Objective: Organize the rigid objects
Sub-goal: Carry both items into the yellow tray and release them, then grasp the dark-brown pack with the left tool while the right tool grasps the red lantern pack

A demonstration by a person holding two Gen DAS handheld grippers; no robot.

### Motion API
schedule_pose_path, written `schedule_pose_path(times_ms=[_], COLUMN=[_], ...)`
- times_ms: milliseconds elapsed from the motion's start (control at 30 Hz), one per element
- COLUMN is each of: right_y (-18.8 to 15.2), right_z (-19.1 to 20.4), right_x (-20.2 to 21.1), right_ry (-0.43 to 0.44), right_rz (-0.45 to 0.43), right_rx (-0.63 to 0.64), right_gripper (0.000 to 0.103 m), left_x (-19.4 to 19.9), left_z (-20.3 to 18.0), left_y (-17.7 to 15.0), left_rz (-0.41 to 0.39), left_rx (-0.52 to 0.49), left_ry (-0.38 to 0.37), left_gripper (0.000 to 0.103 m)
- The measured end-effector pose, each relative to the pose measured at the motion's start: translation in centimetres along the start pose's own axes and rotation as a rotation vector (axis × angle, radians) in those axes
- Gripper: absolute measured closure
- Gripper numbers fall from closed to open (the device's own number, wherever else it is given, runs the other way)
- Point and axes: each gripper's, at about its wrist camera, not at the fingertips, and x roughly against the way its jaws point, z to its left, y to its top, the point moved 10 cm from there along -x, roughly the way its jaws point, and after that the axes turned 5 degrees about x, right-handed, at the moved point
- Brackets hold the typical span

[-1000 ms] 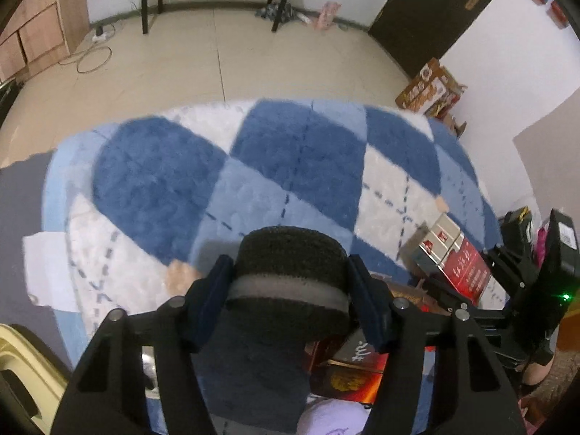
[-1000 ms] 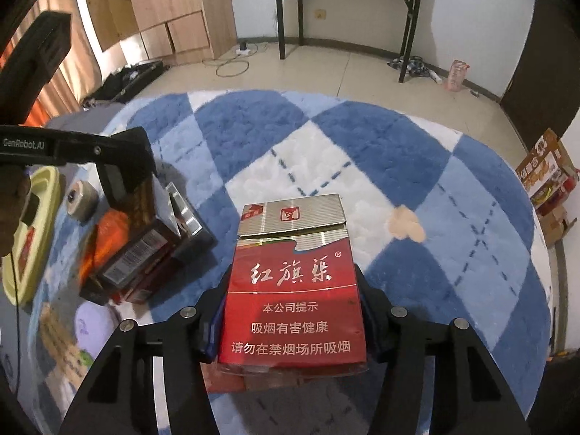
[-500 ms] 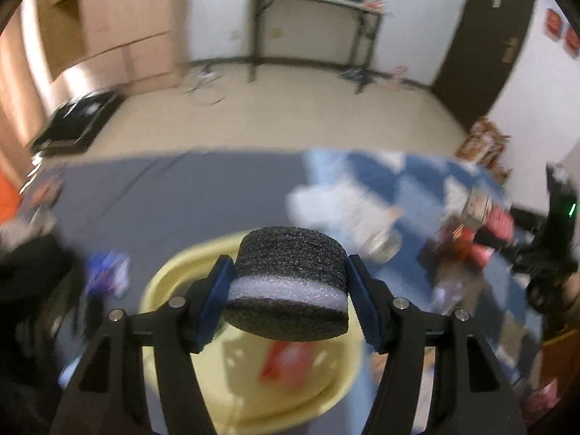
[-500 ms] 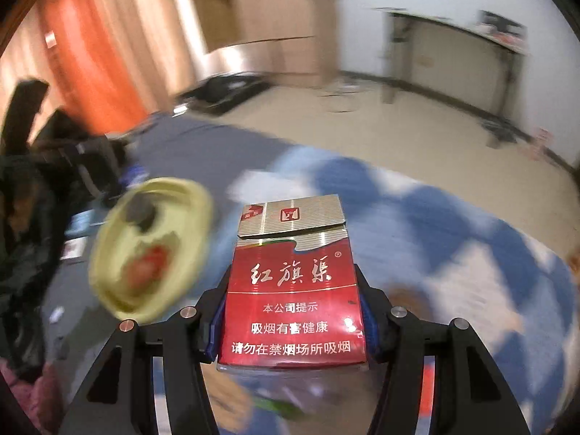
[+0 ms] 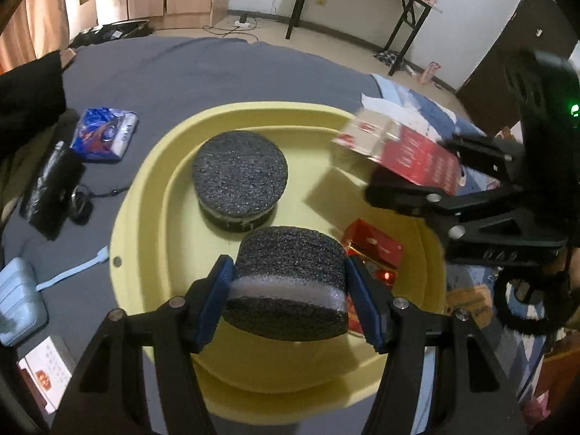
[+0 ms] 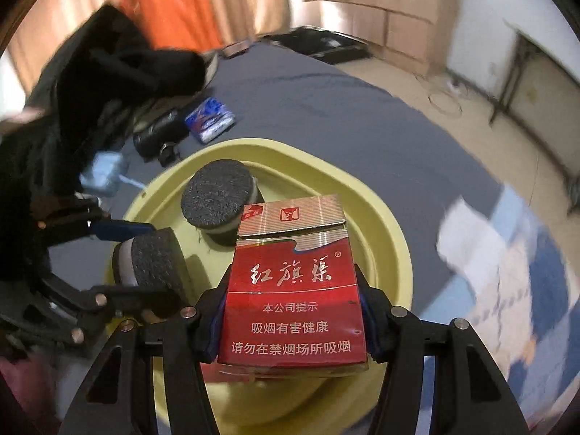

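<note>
Holding item one: your left tool is clamping a black foam puck with a pale middle band, its blue pads pressing both sides, above the yellow basin.

Item two: your right tool is gripping a red cigarette pack, upright, fingers closed tight against its edges, and is hanging over the basin's near rim (in the left view the pack is sitting over the basin's right edge).

Item three: a second foam puck is lying flat inside the basin, toward its far side.

Item four: a small red box is resting in the basin, just beside the held puck.

Item five: the basin is sitting on a grey sheet; a blue packet and a black pouch are lying on it to the left, apart from the basin.
</note>
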Motion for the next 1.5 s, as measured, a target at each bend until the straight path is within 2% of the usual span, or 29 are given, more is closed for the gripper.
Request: schedule_pose_path(times_ms=[100, 200, 267, 333, 367, 400, 433, 467, 533, 567, 600, 667, 733, 867, 1000, 1033, 1133, 1233, 1333, 1500], right_y=[0.3, 0.9, 0.7, 0.2, 0.0, -0.1, -0.1, 0.1, 0.4, 0.6, 0.8, 0.9, 0.3, -3.9, -11.6, -14.5, -20.6, -26.1, -29.3, -31.6], right_z=[-0.5, -0.5, -0.2, 0.3, 0.4, 0.5, 0.6, 0.6, 0.6, 0.6, 0.4, 0.1, -1.1, -5.9, -12.6, -14.8, -18.5, -20.1, -20.5, -20.7], right_x=[-2.1, -4.0, -4.9, -5.8, -6.3, -6.6, -6.8, -6.7, -6.1, -5.5, -4.5, -2.5, 0.6, 6.9, 12.4, 14.2, 17.5, 19.0, 18.9, 16.6], right_ry=[-0.012, 0.033, 0.028, 0.021, 0.015, 0.015, 0.017, 0.016, 0.036, 0.043, 0.042, 0.047, 0.033, -0.047, -0.214, -0.269, -0.339, -0.356, -0.360, -0.304], right_rz=[0.041, 0.050, 0.069, 0.091, 0.100, 0.104, 0.098, 0.089, 0.056, 0.038, 0.017, -0.023, -0.069, -0.089, -0.006, 0.025, 0.069, 0.081, 0.054, 0.011], right_rx=[-0.004, -0.028, -0.015, 0.005, 0.003, -0.002, -0.017, -0.030, -0.078, -0.100, -0.120, -0.143, -0.169, -0.198, -0.210, -0.229, -0.317, -0.394, -0.427, -0.426], right_gripper=[0.046, 0.046, 0.046, 0.045, 0.045, 0.040, 0.030, 0.025, 0.012, 0.008, 0.001, 0.000, 0.000, 0.000, 0.000, 0.000, 0.000, 0.000, 0.000, 0.000], left_x=[-0.9, -1.0, -0.8, -0.8, -0.9, -0.9, -0.6, -0.5, 1.2, 1.9, 3.2, 5.2, 5.9, 6.0, 4.5, 3.9, 1.8, -0.4, -2.3, -4.8], left_z=[0.1, 0.5, 0.7, 0.8, 0.9, 1.1, 1.2, 1.2, 1.7, 1.7, 1.8, 1.7, 1.1, -3.1, -10.2, -12.5, -17.7, -23.0, -27.5, -34.0], left_y=[0.1, 0.4, 0.1, -0.4, -0.6, -0.9, -1.0, -0.9, -0.6, -0.3, 0.2, 1.1, 2.0, 3.9, 4.5, 4.2, 2.6, 0.2, -1.1, -0.4], left_rz=[0.003, -0.013, -0.006, -0.004, -0.001, -0.001, -0.011, -0.018, -0.072, -0.094, -0.133, -0.179, -0.178, -0.170, -0.126, -0.100, -0.023, 0.063, 0.094, 0.111], left_rx=[0.005, 0.033, 0.047, 0.031, 0.028, 0.033, 0.048, 0.056, 0.079, 0.082, 0.087, 0.094, 0.093, 0.029, -0.069, -0.094, -0.160, -0.237, -0.322, -0.412], left_ry=[-0.004, -0.024, -0.032, -0.018, -0.015, -0.012, -0.022, -0.019, -0.030, -0.036, -0.048, -0.073, -0.081, -0.090, -0.140, -0.171, -0.190, -0.219, -0.206, -0.230], left_gripper=[0.038, 0.037, 0.036, 0.033, 0.028, 0.022, 0.021, 0.019, 0.013, 0.004, 0.000, 0.000, 0.000, 0.000, 0.000, 0.000, 0.000, 0.000, 0.000, 0.000])
